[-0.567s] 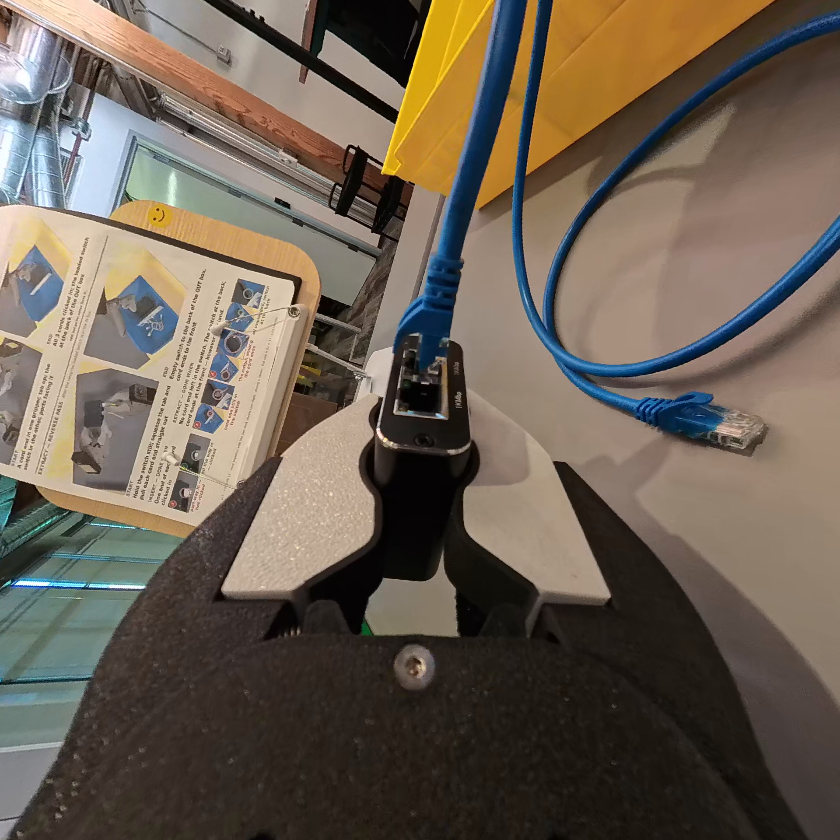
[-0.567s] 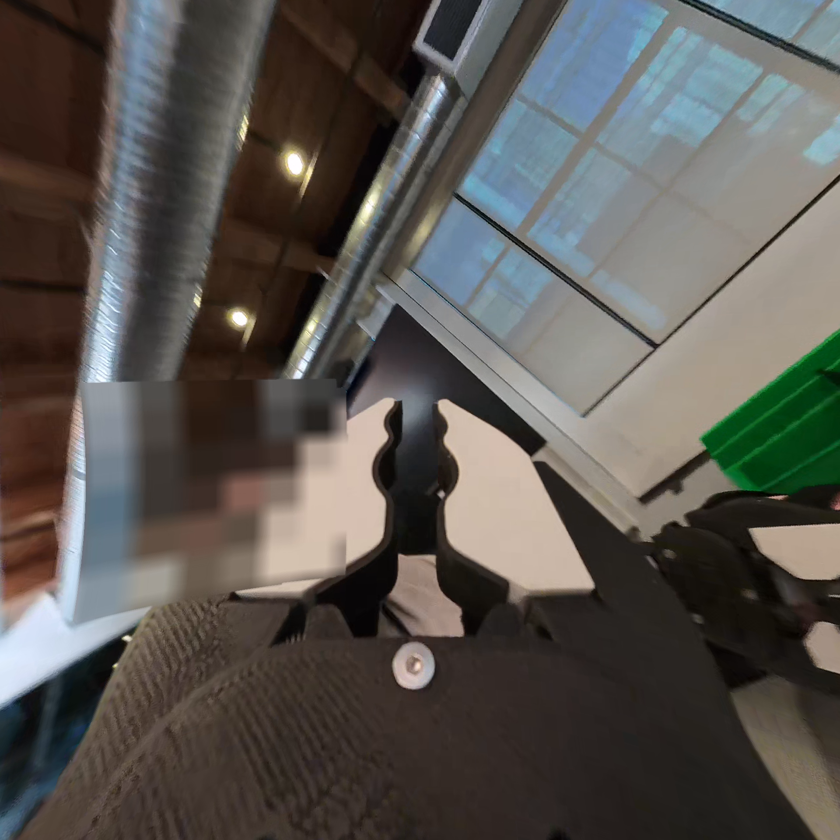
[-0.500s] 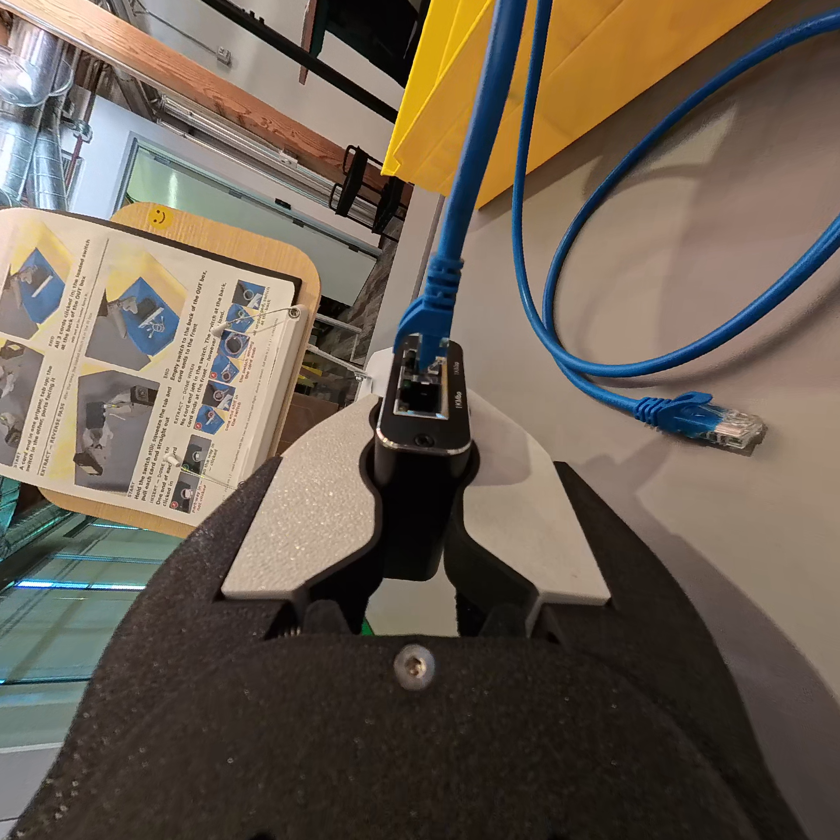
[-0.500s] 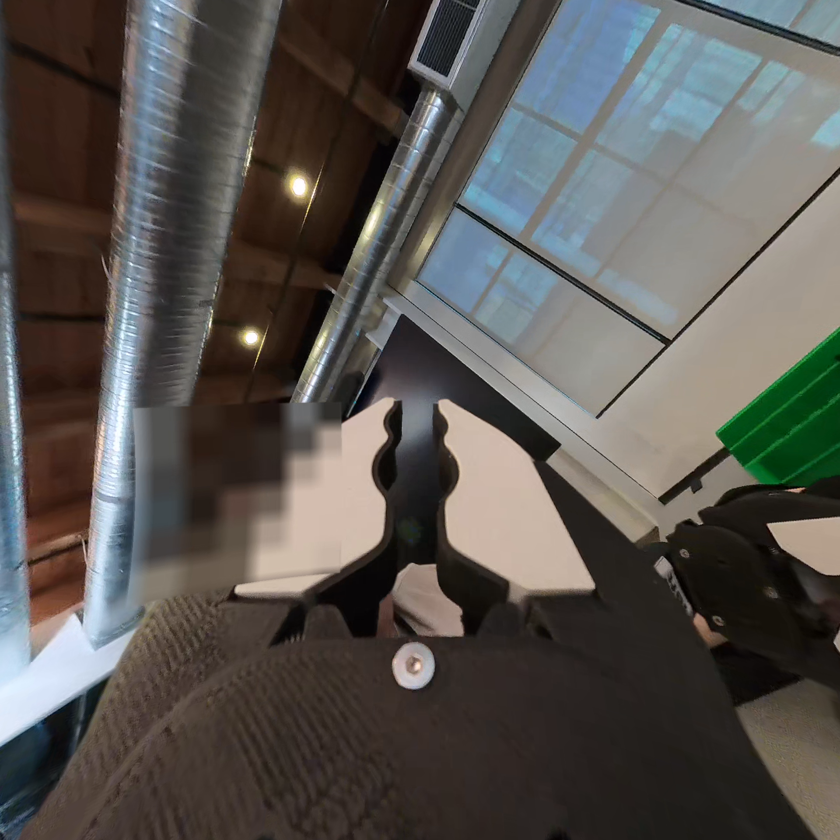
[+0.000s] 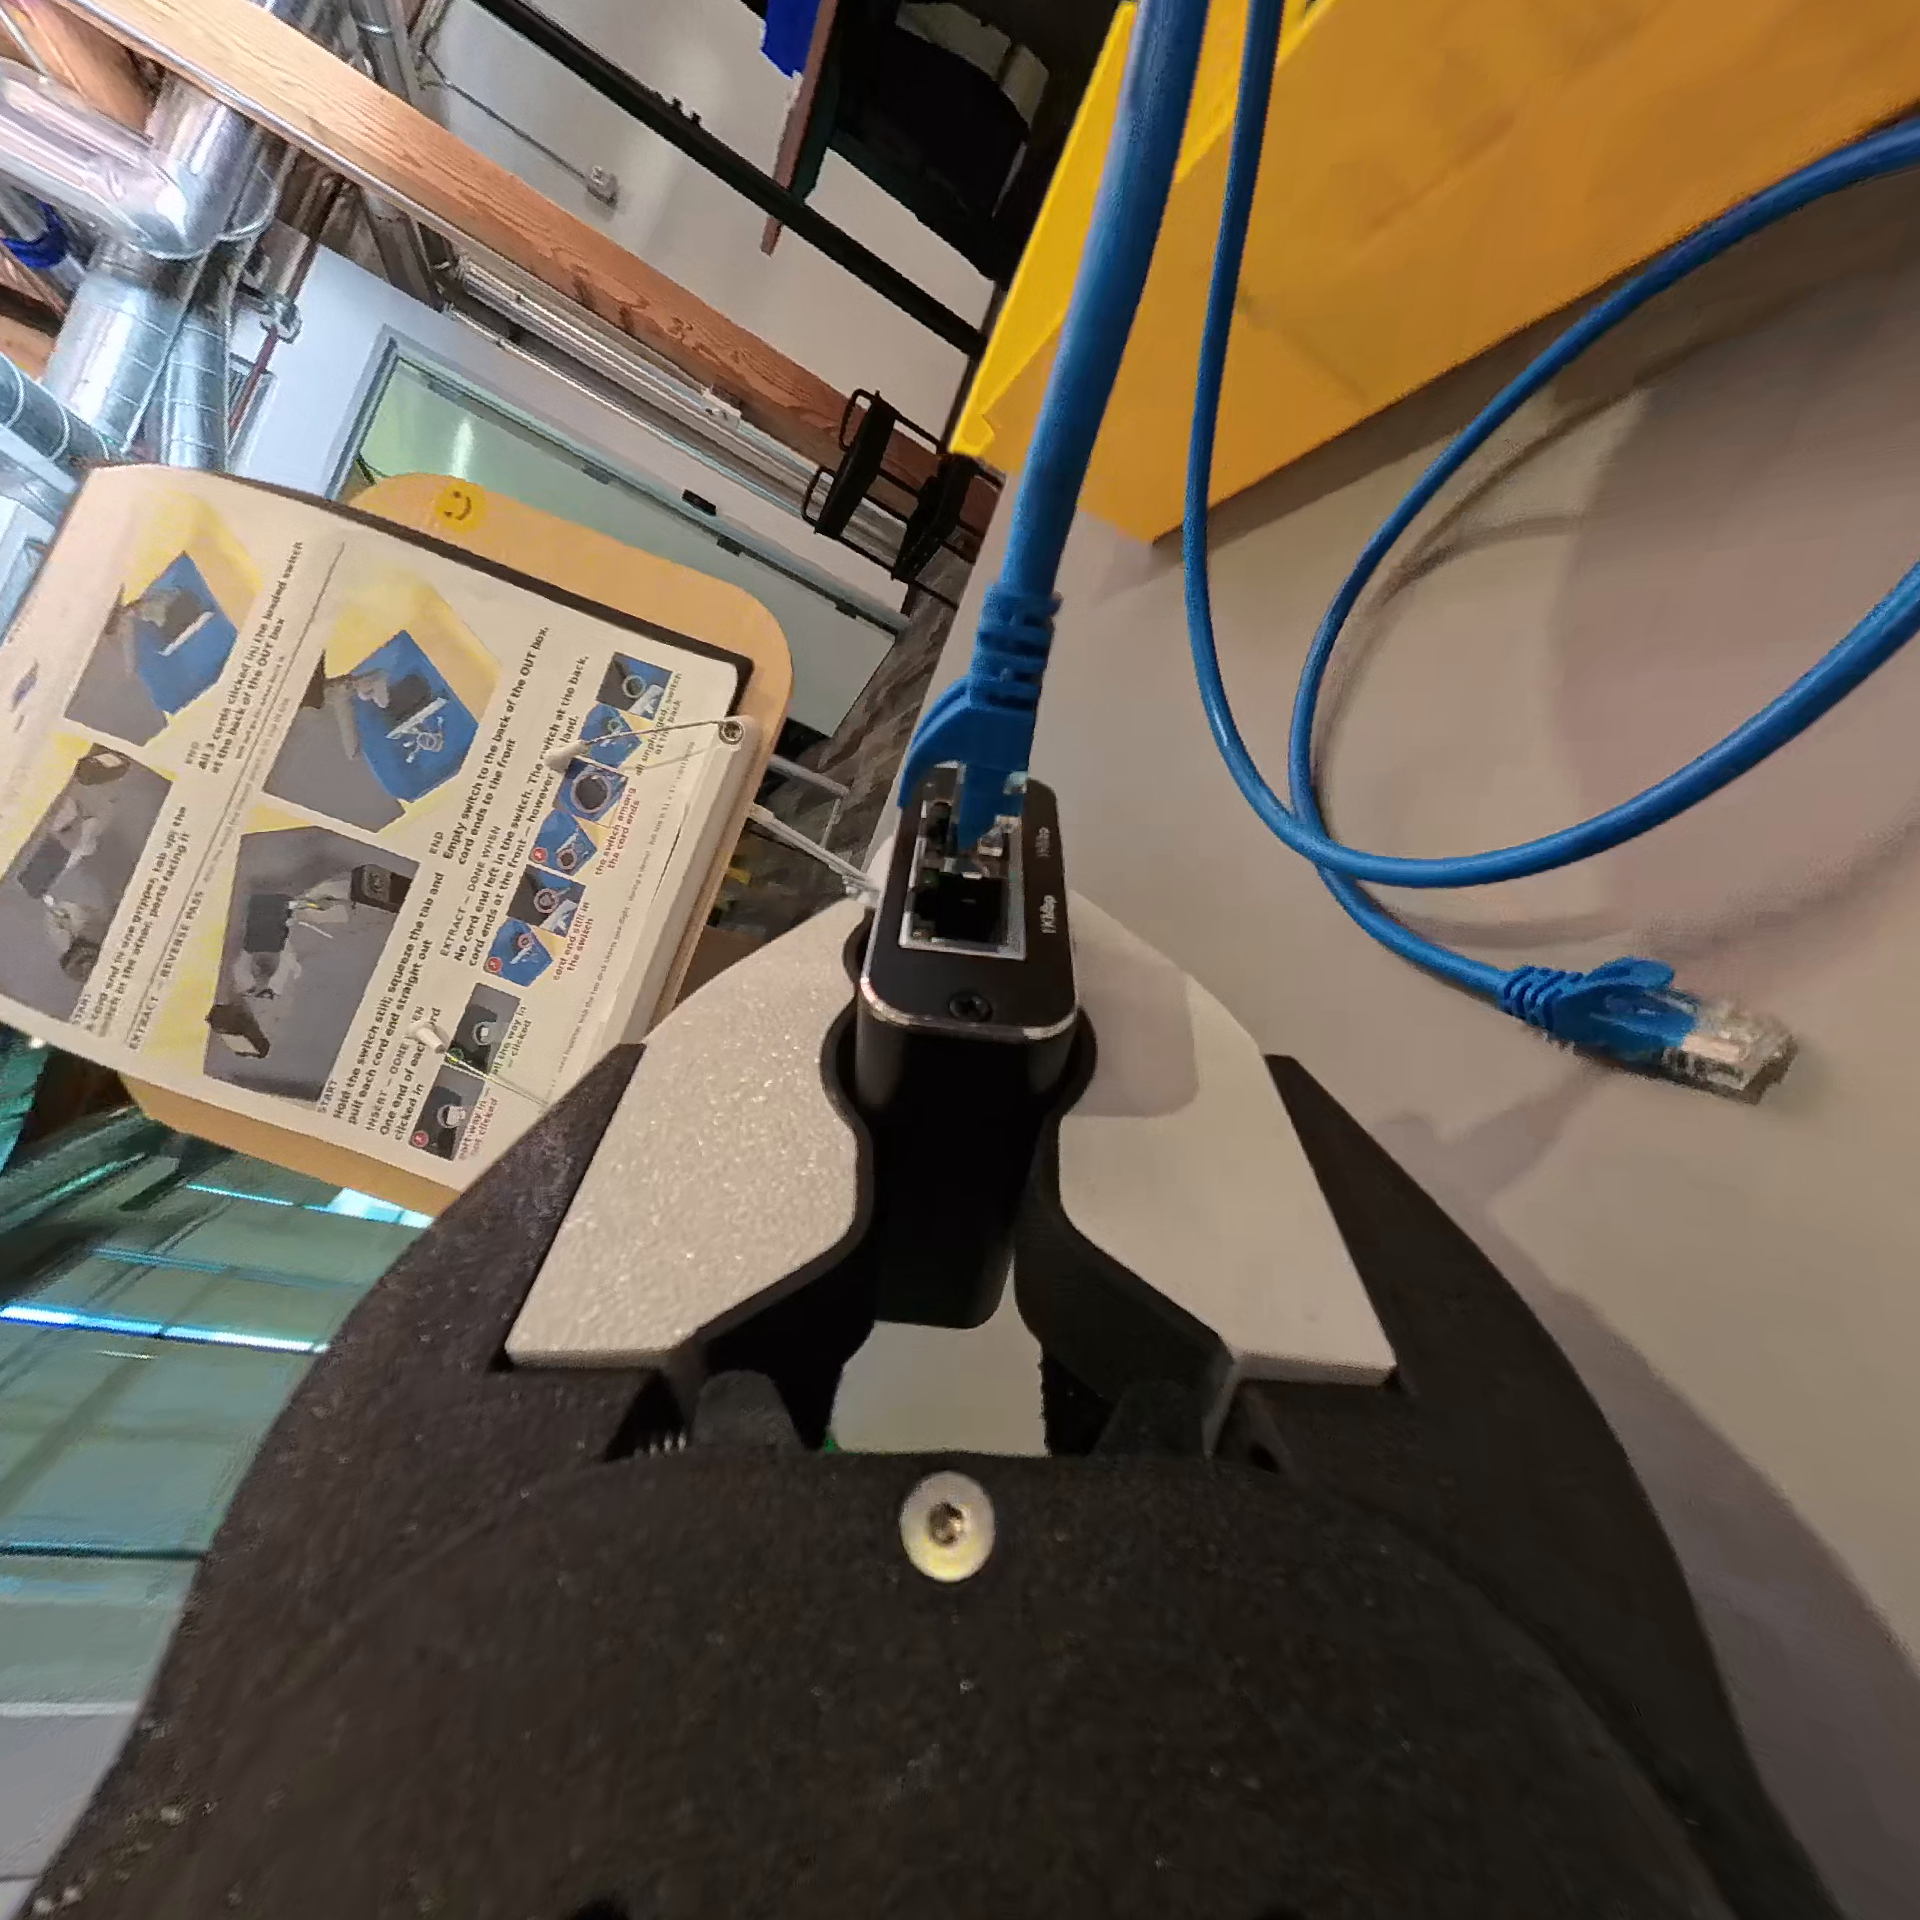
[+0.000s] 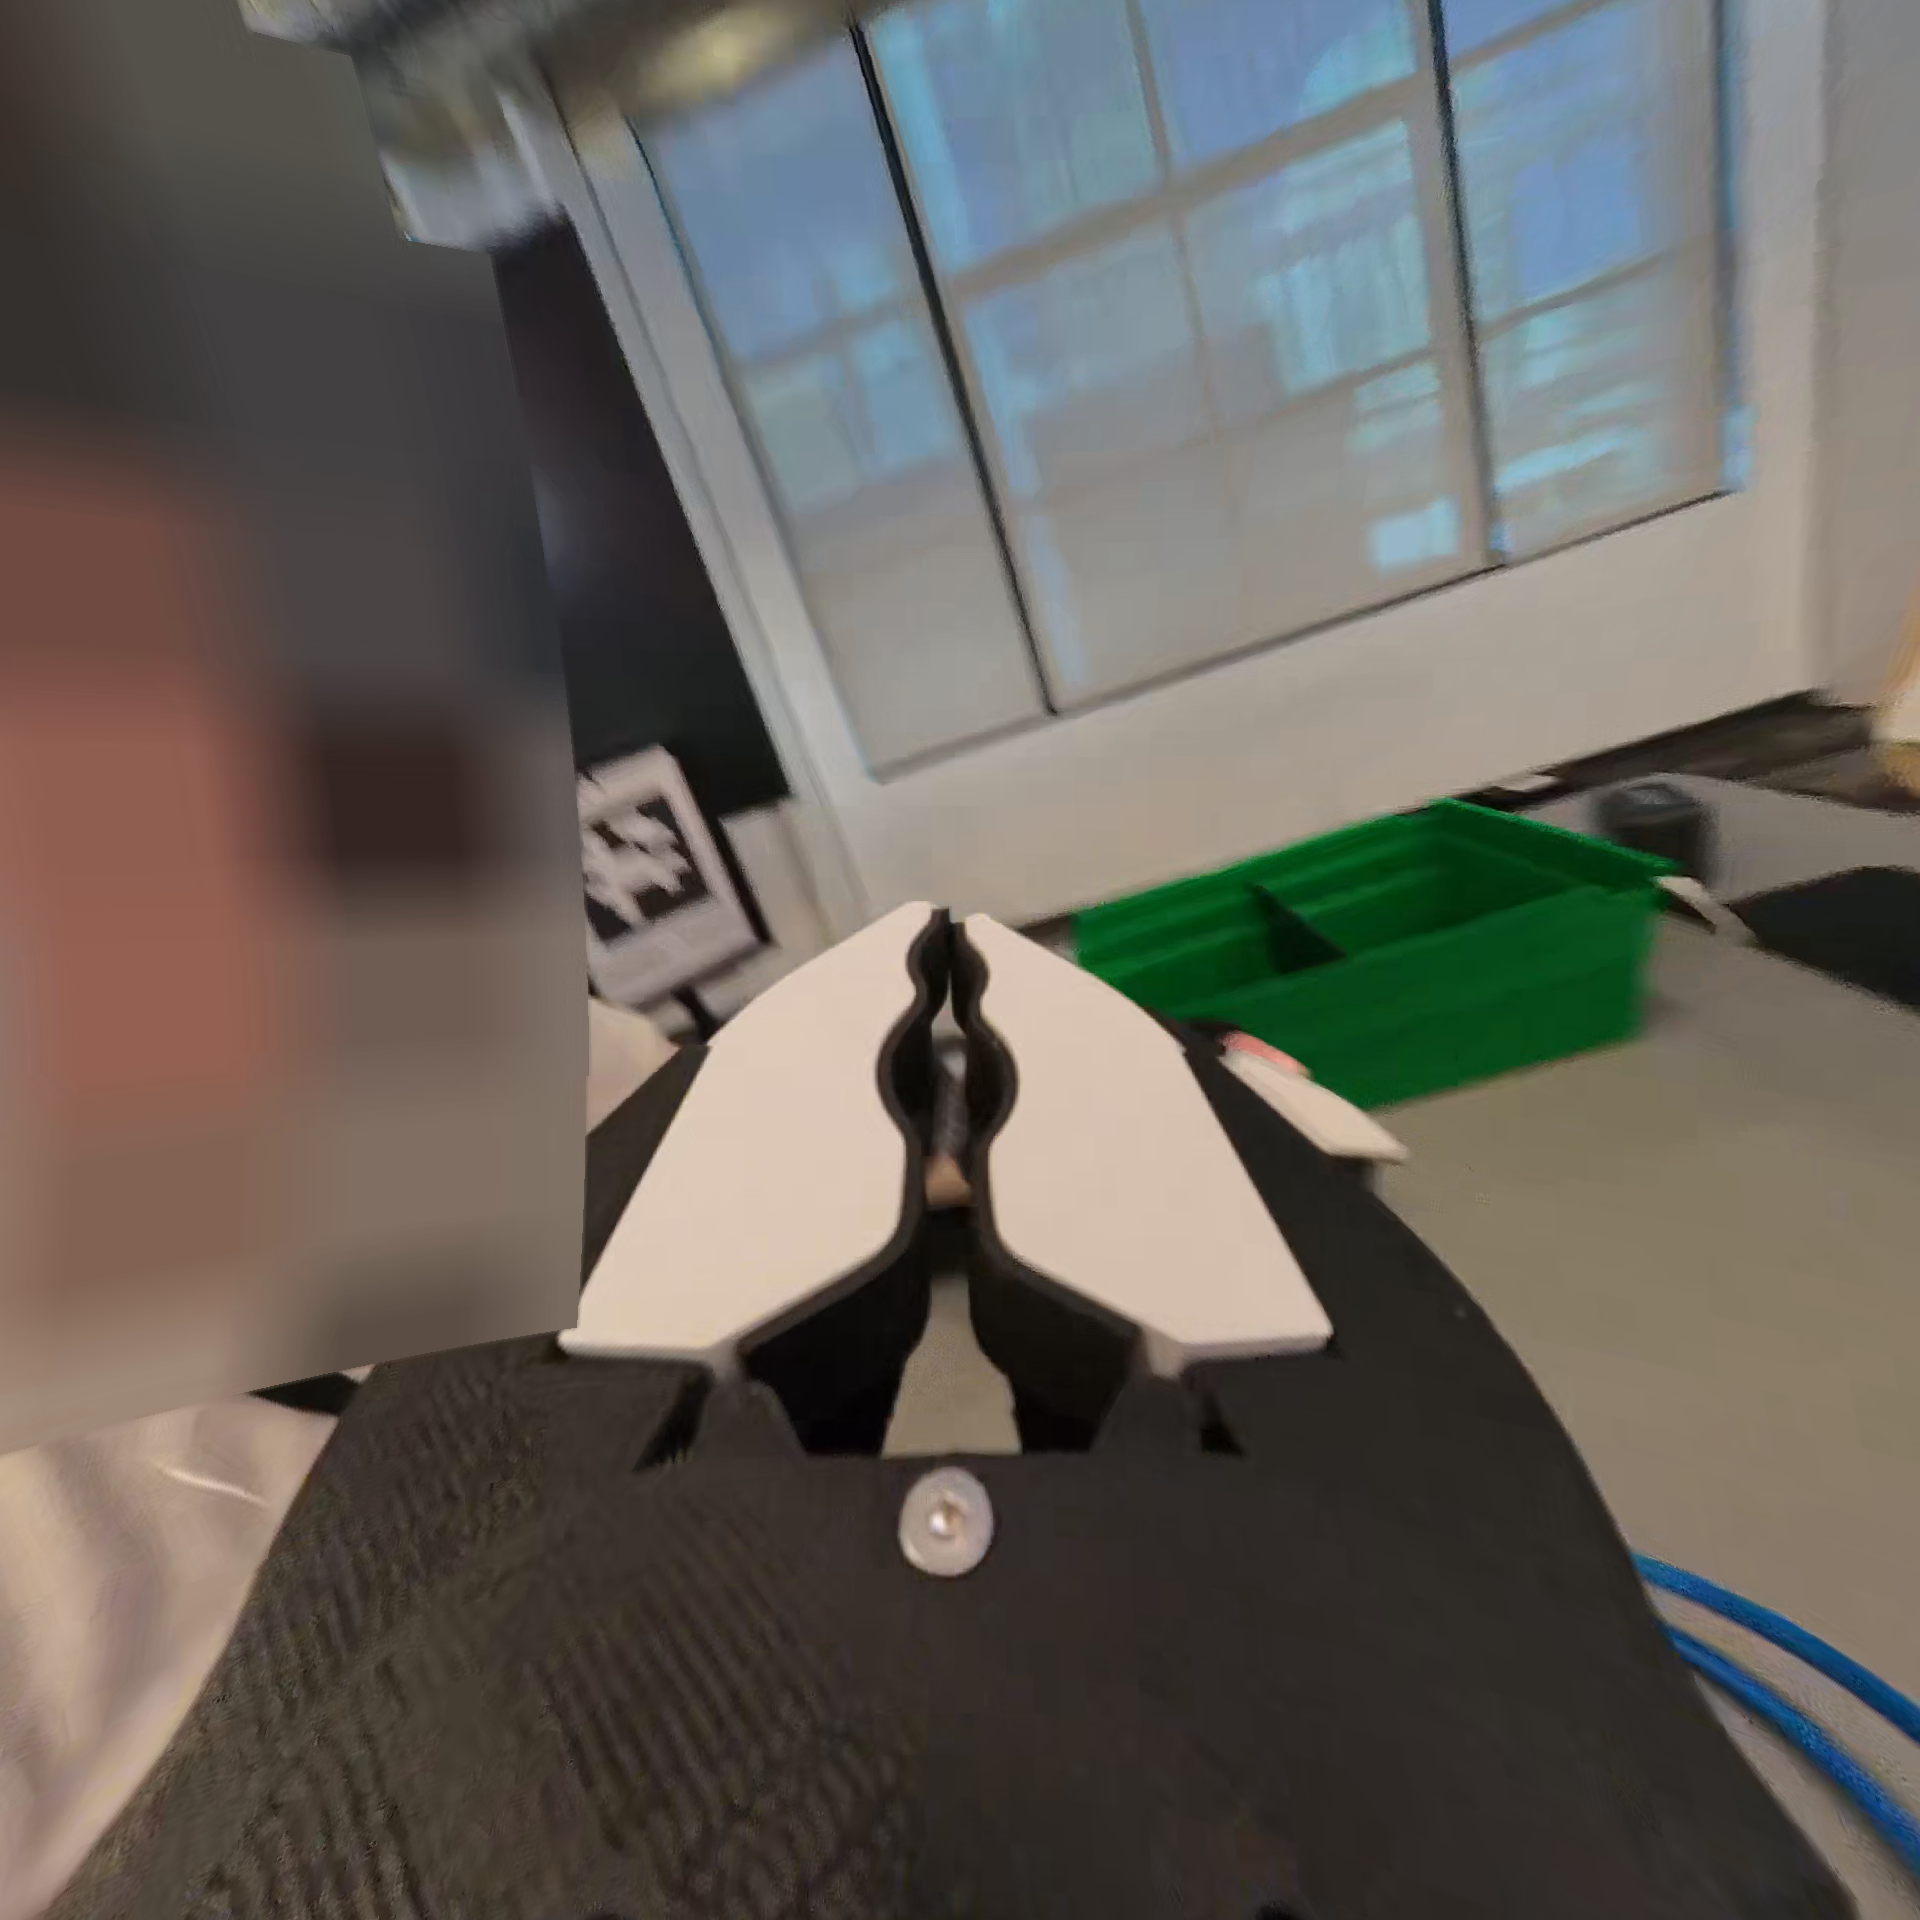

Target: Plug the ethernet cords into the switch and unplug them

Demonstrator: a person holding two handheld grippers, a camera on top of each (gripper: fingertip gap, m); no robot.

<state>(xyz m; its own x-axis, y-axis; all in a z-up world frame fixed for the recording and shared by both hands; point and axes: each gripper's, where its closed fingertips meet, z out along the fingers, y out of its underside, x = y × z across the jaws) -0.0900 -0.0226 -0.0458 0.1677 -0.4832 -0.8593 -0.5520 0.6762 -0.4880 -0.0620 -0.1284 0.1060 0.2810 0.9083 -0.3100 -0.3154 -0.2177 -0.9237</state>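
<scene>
While the left wrist view looks along the grey surface (image 5: 1558, 1299), the left hand-held gripper (image 5: 966, 1049) clamps the black rectangular switch (image 5: 961, 997) between both pads. One blue ethernet cord (image 5: 1049, 468) is plugged into its far port; the near port is vacant. A second blue cord's clear plug (image 5: 1714, 1055) lies loose on the surface, beside a yellow bin (image 5: 1455, 208). In the right wrist view, the right hand-held gripper (image 6: 951, 925) is clenched on nothing, tips meeting. A green plastic bin (image 6: 1403, 956) stands beyond.
</scene>
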